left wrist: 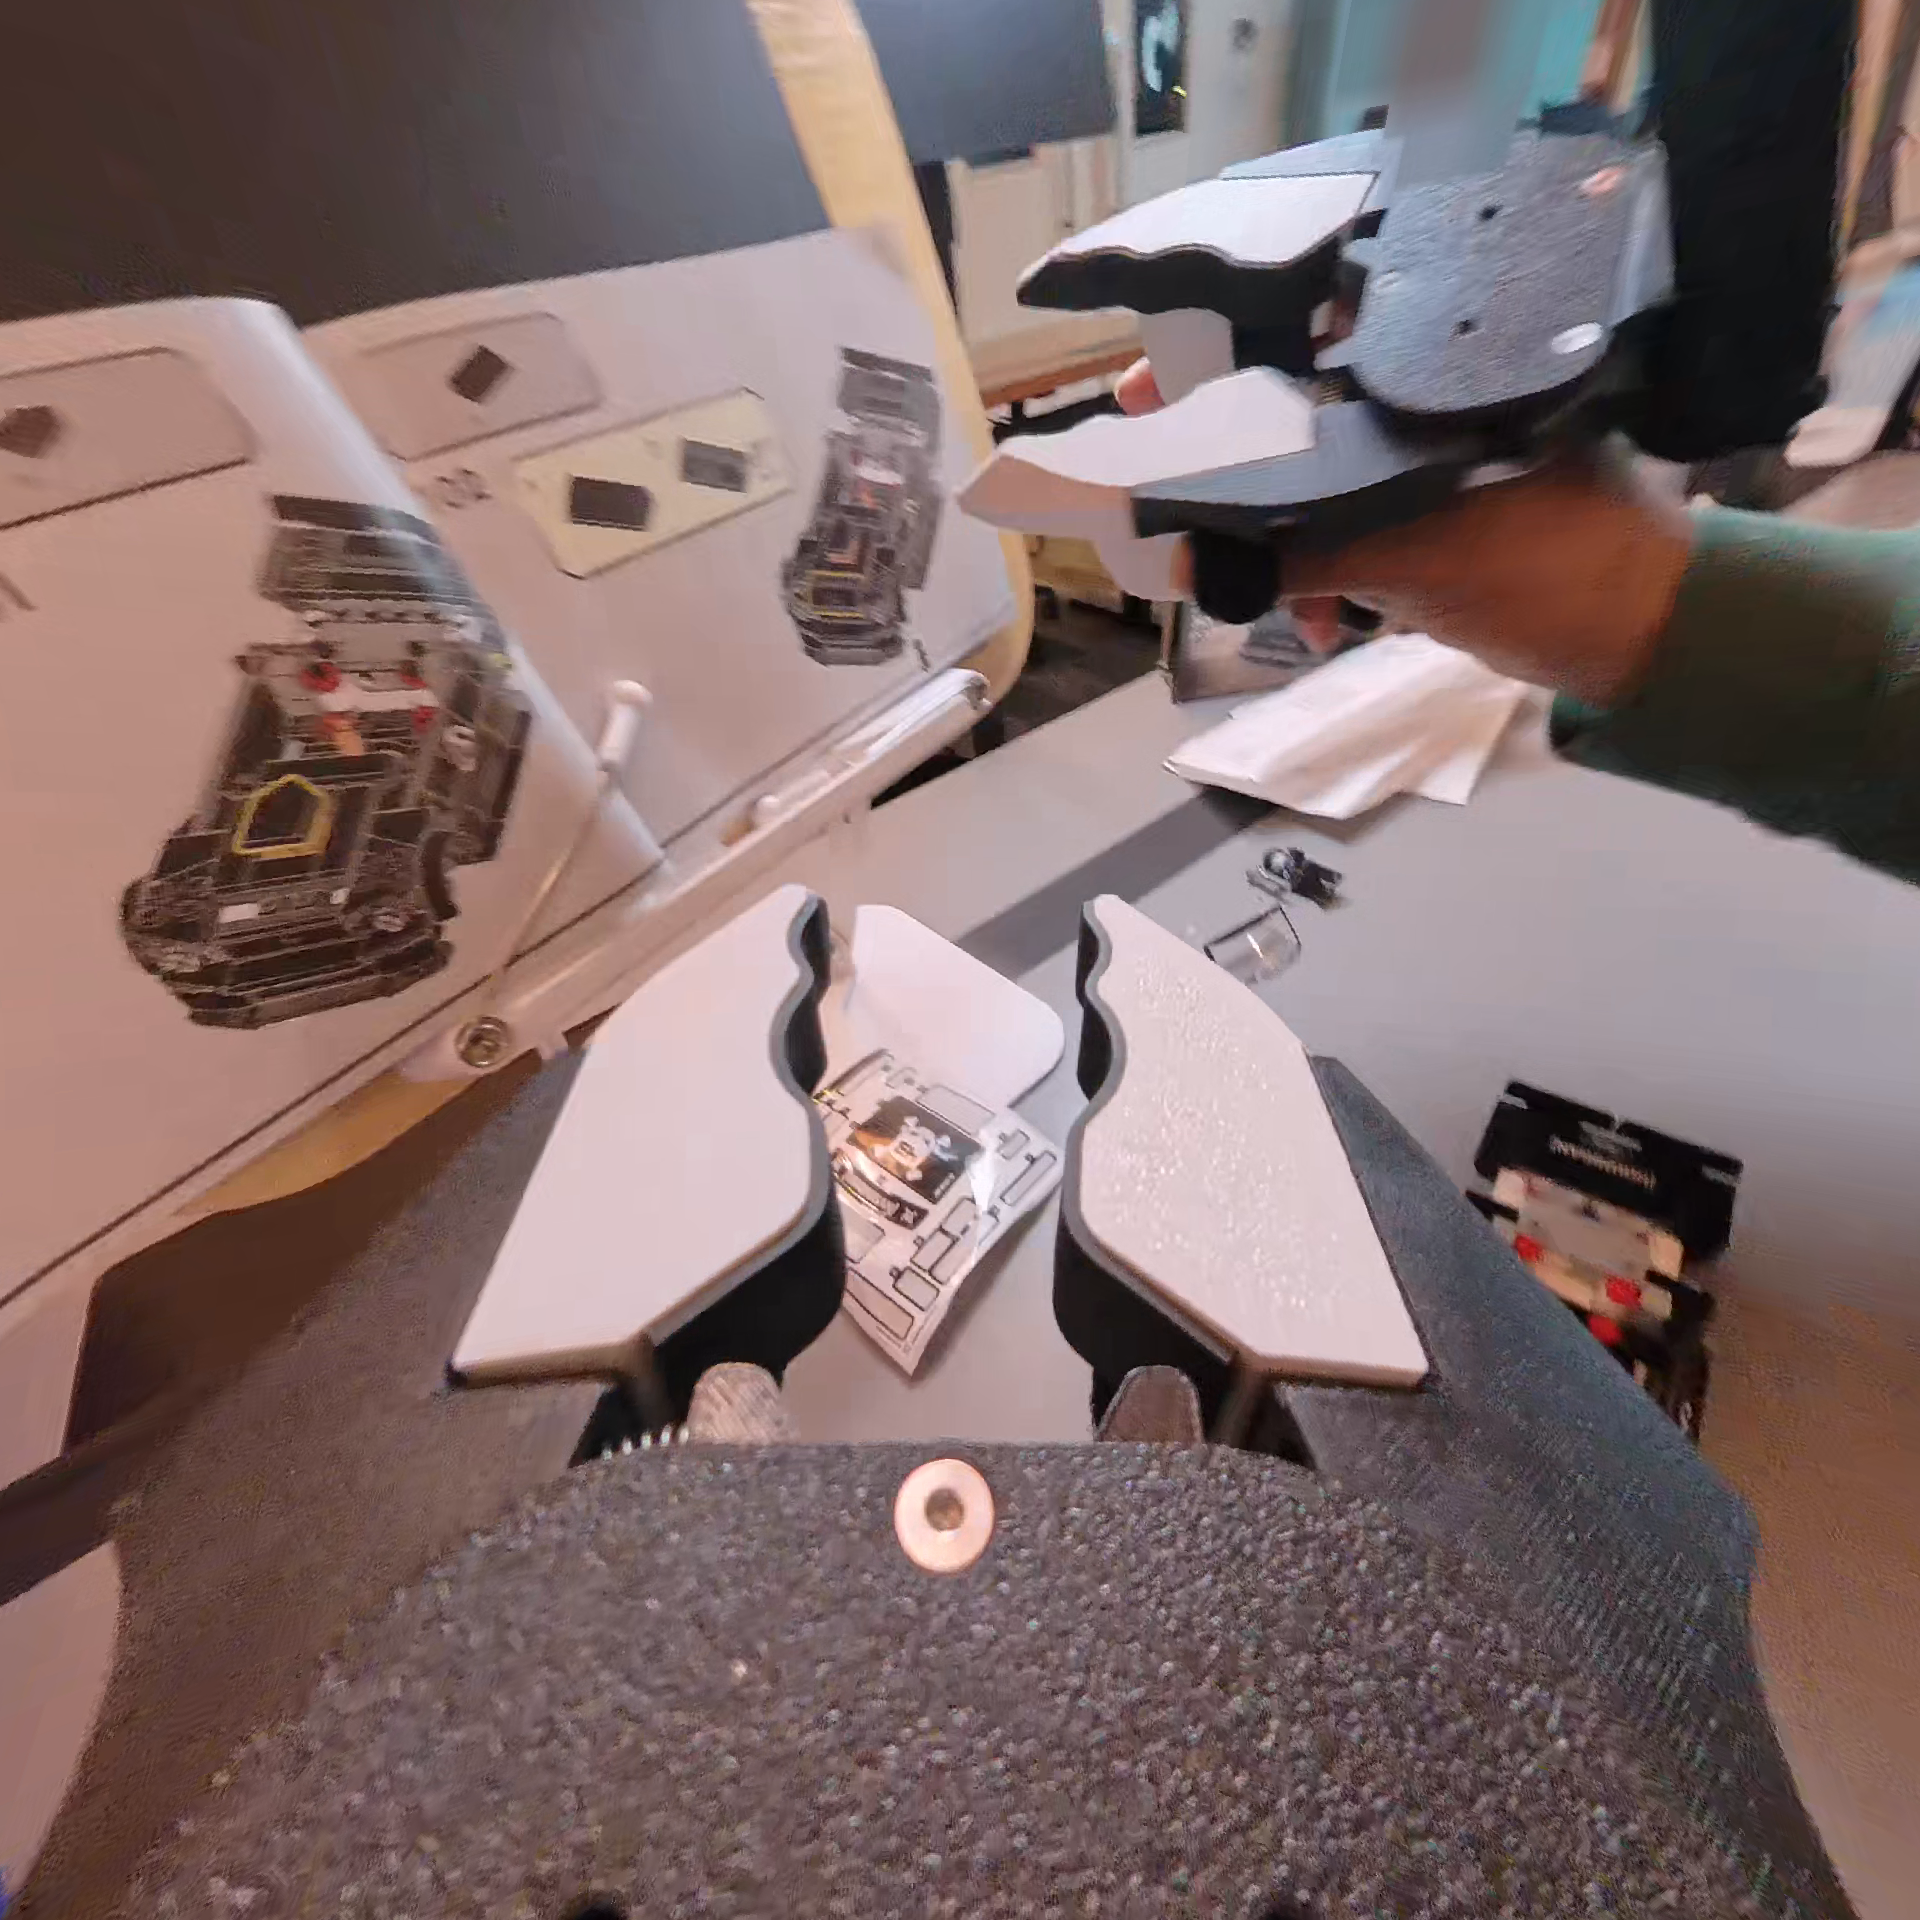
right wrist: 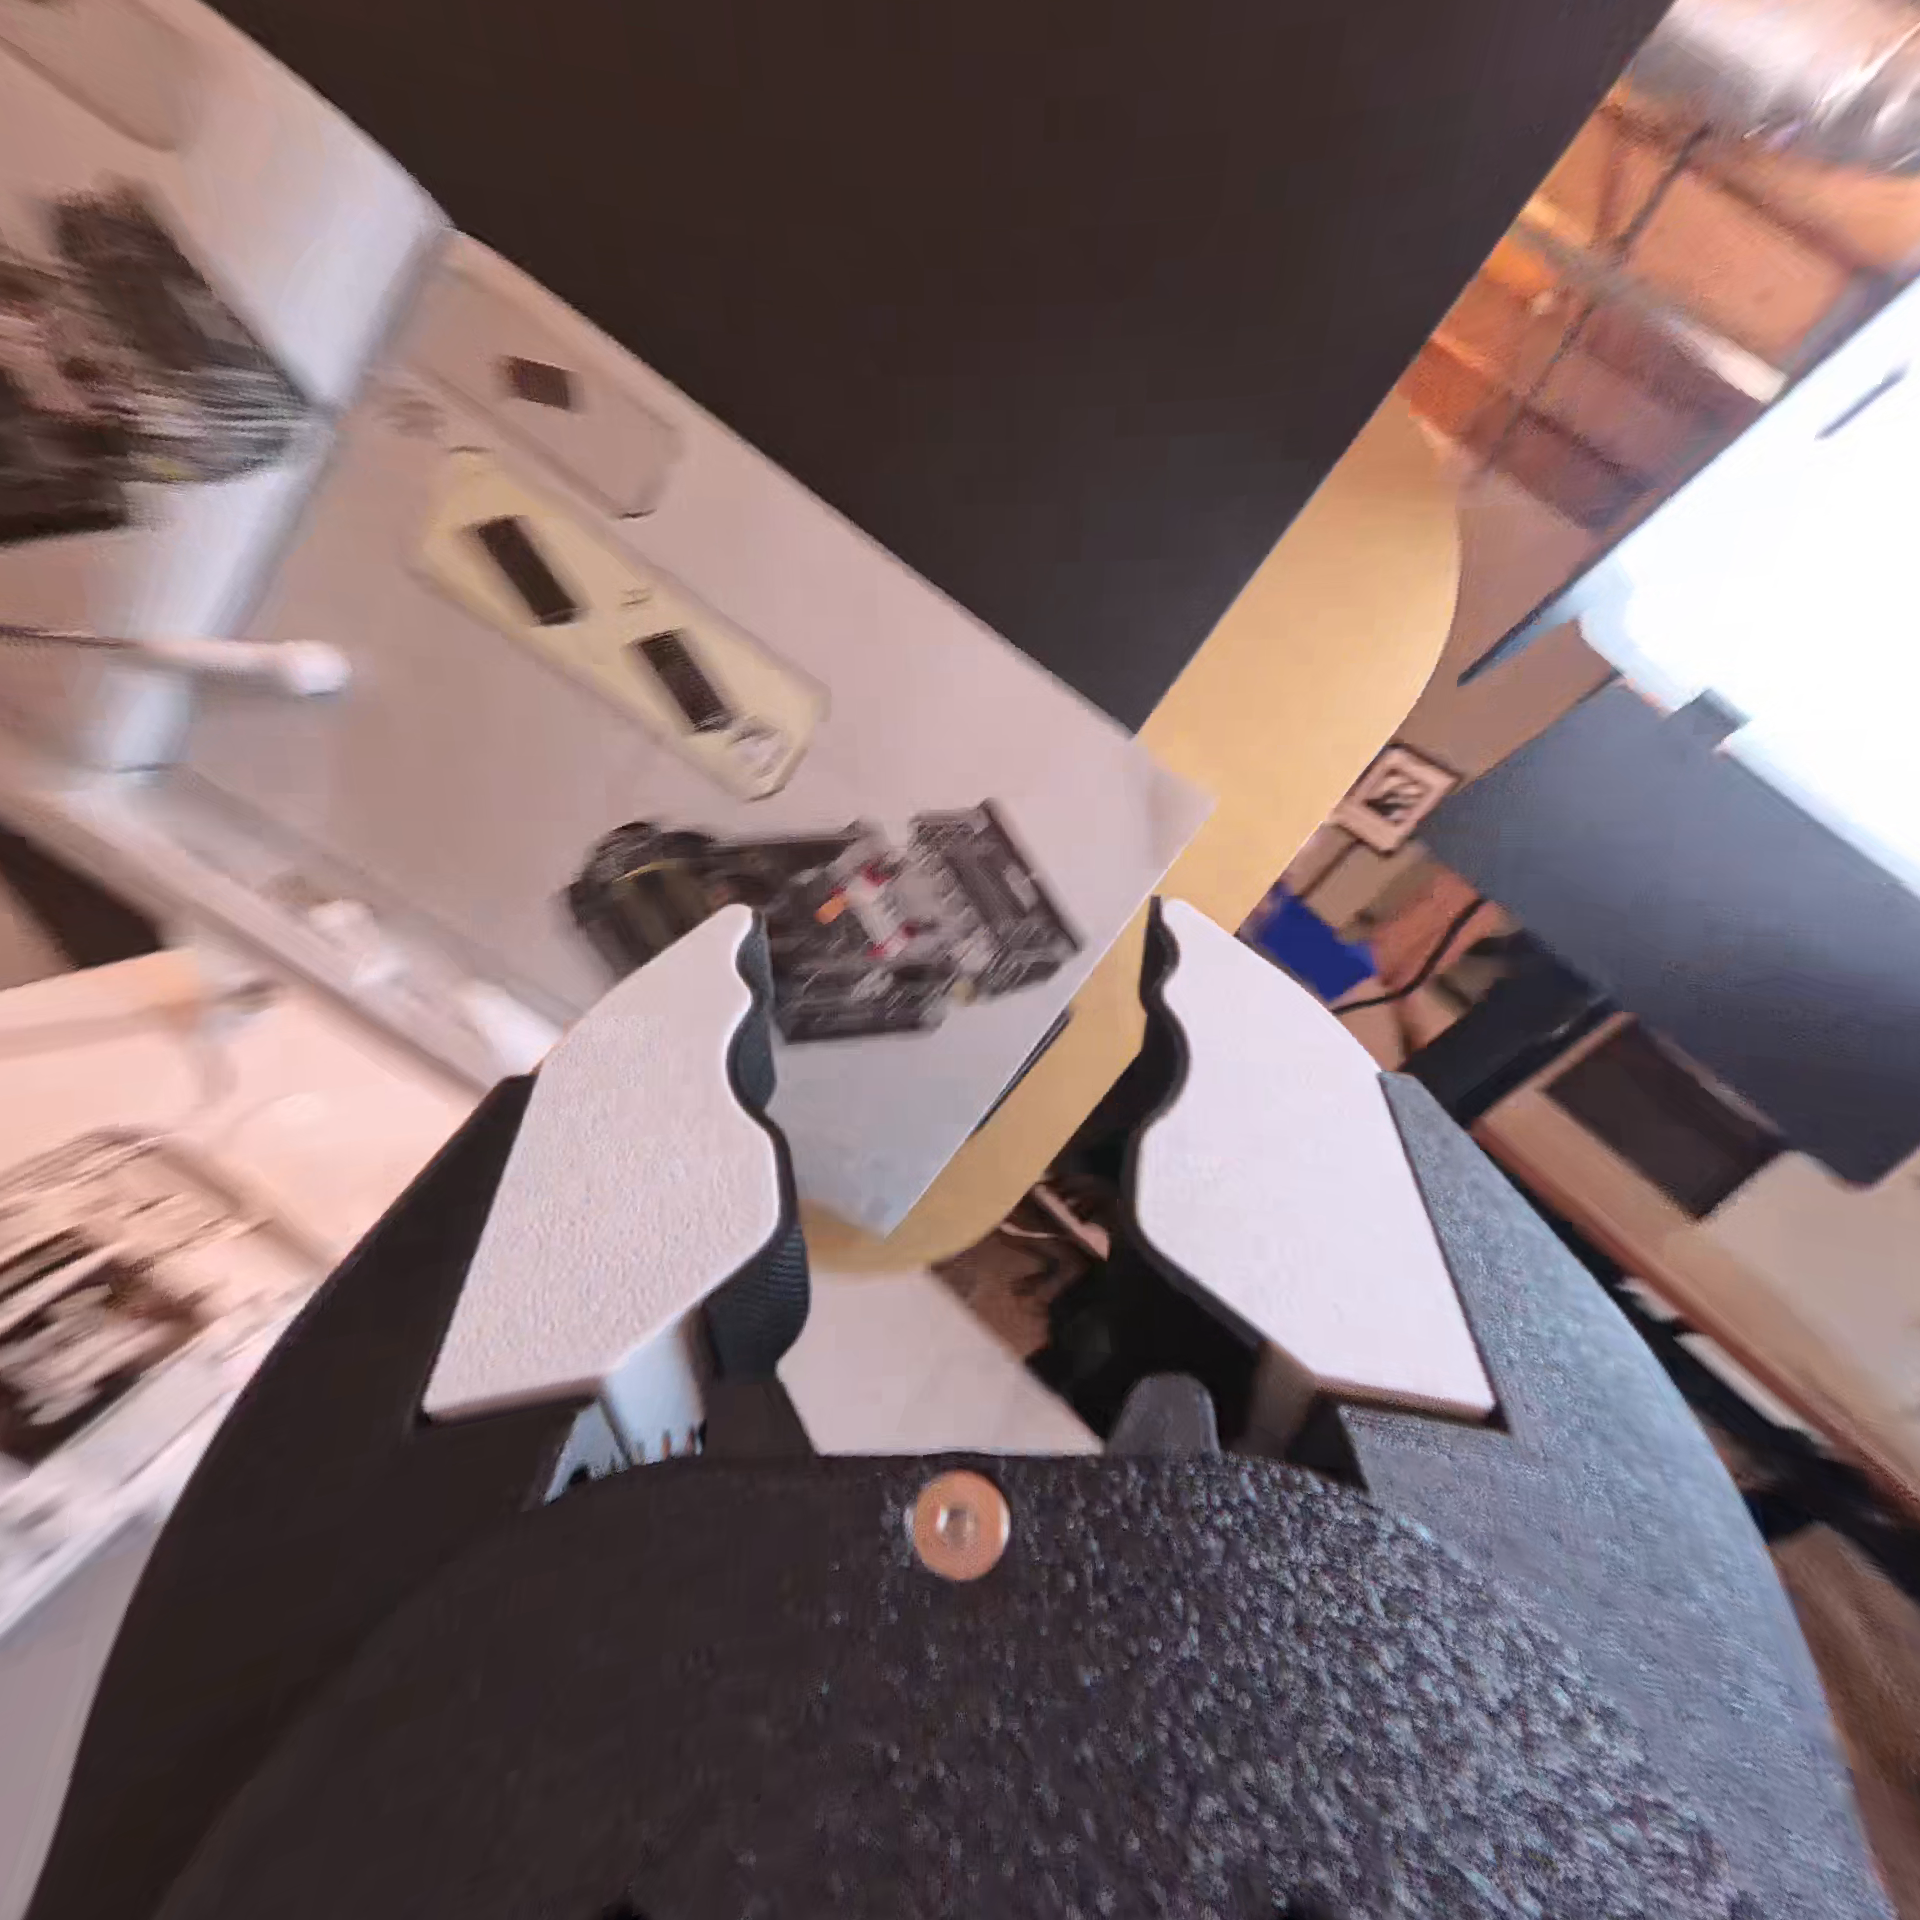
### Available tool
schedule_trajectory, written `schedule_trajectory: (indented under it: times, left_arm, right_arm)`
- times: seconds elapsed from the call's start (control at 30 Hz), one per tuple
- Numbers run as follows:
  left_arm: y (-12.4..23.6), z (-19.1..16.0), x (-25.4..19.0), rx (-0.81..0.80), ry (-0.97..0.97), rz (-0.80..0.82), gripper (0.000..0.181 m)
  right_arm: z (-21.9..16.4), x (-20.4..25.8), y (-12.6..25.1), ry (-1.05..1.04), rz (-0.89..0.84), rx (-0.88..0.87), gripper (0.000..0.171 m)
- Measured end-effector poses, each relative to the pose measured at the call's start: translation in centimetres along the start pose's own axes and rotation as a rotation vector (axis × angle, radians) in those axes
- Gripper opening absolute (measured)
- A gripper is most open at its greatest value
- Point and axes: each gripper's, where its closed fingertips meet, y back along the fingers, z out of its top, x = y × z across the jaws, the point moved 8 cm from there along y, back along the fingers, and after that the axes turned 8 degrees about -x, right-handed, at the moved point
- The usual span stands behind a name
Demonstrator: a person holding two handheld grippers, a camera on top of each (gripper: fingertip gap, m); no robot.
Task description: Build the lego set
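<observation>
Left wrist view: left gripper [left wrist: 948, 940] is seen low over the grey table [left wrist: 1558, 1039], jaws spread apart, nothing held. Under the gap a sticker sheet [left wrist: 935, 1174] lies flat on the table. An instruction booklet [left wrist: 436, 582] is propped open on a stand [left wrist: 727, 831] to the left, car diagrams on both pages. The partly built black lego car [left wrist: 1600, 1236] sits on the table at right, well apart from the jaws. Small loose pieces [left wrist: 1288, 883] and a white paper bag [left wrist: 1351, 727] lie farther back. Right gripper [left wrist: 997, 395] is raised by a hand [left wrist: 1455, 582] at upper right, near the booklet's right edge, jaws parted, empty.

Right wrist view: heavily blurred. Right gripper [right wrist: 951, 925] is pointed at the booklet's [right wrist: 727, 727] lower corner, which sits between the released jaws; contact cannot be told. The lego car is not visible here.
</observation>
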Motion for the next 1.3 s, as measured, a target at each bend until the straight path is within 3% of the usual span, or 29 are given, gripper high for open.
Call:
schedule_trajectory:
  times: [0.07, 0.13, 0.33, 0.43, 0.53, 0.87, 1.13, 1.3]
  left_arm:
    - [0.1, 0.3, 0.4, -0.038, 0.037, 0.028, 0.046]
    - [0.6, 0.1, 0.8, -0.062, 0.039, 0.056, 0.044]
    - [1.1, -1.6, 1.9, -0.032, 0.044, 0.066, 0.042]
    - [1.0, -1.9, 1.8, -0.028, 0.047, 0.055, 0.042]
    - [0.7, -2.0, 1.5, -0.027, 0.046, 0.041, 0.042]
    - [0.5, -2.3, 0.7, -0.017, 0.036, 0.018, 0.041]
    - [-0.4, -0.6, 2.5, 0.013, -0.097, 0.114, 0.043]
    - [-4.1, 0.6, 4.4, 0.161, -0.260, 0.151, 0.038]
  right_arm:
    - [-0.4, -0.8, -3.1, 0.032, -0.045, 0.015, 0.075]
    - [-1.0, -0.9, -4.7, -0.011, -0.034, 0.004, 0.070]
    - [-1.1, 0.2, -4.4, 0.008, -0.009, -0.069, 0.049]
    - [-0.6, -0.7, -4.5, -0.012, -0.010, -0.070, 0.073]
    - [-0.3, -1.4, -5.2, -0.054, 0.047, -0.041, 0.076]
    - [-1.3, -1.5, -4.2, -0.051, 0.075, -0.013, 0.014]
    - [-0.1, -0.4, -1.1, -0.016, 0.108, -0.069, 0.011]
    - [0.7, -0.5, 0.4, -0.066, 0.173, -0.051, 0.005]
